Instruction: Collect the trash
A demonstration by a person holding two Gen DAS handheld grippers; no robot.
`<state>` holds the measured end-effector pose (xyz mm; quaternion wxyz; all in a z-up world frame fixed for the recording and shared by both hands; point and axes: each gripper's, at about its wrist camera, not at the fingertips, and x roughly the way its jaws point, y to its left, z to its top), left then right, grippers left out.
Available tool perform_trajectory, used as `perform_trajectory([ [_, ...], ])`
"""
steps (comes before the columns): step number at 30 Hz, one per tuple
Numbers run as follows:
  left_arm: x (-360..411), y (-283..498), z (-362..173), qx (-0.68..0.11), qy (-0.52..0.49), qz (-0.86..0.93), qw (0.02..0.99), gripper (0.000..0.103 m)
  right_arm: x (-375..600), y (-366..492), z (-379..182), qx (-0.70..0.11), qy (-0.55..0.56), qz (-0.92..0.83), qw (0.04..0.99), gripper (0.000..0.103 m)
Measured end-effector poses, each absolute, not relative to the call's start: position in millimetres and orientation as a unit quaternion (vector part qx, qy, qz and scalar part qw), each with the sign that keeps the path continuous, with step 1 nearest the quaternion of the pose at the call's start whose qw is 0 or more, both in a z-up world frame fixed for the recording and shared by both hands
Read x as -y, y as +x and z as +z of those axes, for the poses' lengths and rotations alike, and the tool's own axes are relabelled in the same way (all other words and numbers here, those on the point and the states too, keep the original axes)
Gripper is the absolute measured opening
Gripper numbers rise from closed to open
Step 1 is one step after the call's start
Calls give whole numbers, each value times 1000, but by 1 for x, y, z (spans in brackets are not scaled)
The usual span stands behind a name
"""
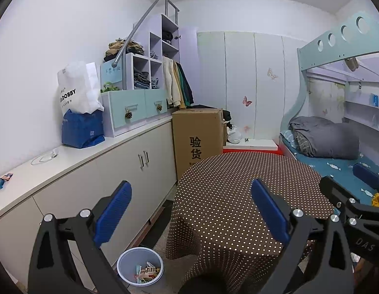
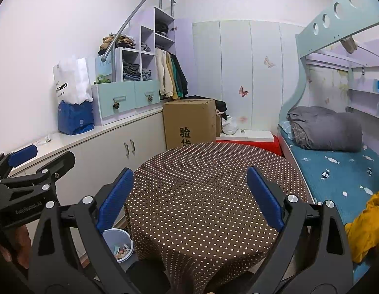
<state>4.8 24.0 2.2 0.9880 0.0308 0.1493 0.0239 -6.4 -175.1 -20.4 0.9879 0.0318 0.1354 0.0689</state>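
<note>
Trash (image 1: pixel 146 272) colourful, in grey bin (image 1: pixel 123 264)

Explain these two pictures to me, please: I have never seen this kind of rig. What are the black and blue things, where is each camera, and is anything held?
No robot here: a person carries a handheld gripper in each hand, with a fisheye camera on each looking forward along its blue-padded fingers. The left wrist view shows the left gripper; the right wrist view shows the right gripper. Each also shows at the edge of the other's view. Both have their jaws wide open and hold nothing. Ahead is a round table under a brown dotted cloth, with nothing on it. Beside it on the floor stands a bin with scraps inside. Some small wrappers lie on the white counter at left.
</note>
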Motion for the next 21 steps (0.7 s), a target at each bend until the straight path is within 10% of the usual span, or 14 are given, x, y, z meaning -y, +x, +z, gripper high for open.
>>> perform_trajectory([
  [21, -14, 4, -1, -150, 38, 22, 988, 96, 180, -6, -20, -138, 37, 72, 987, 92],
])
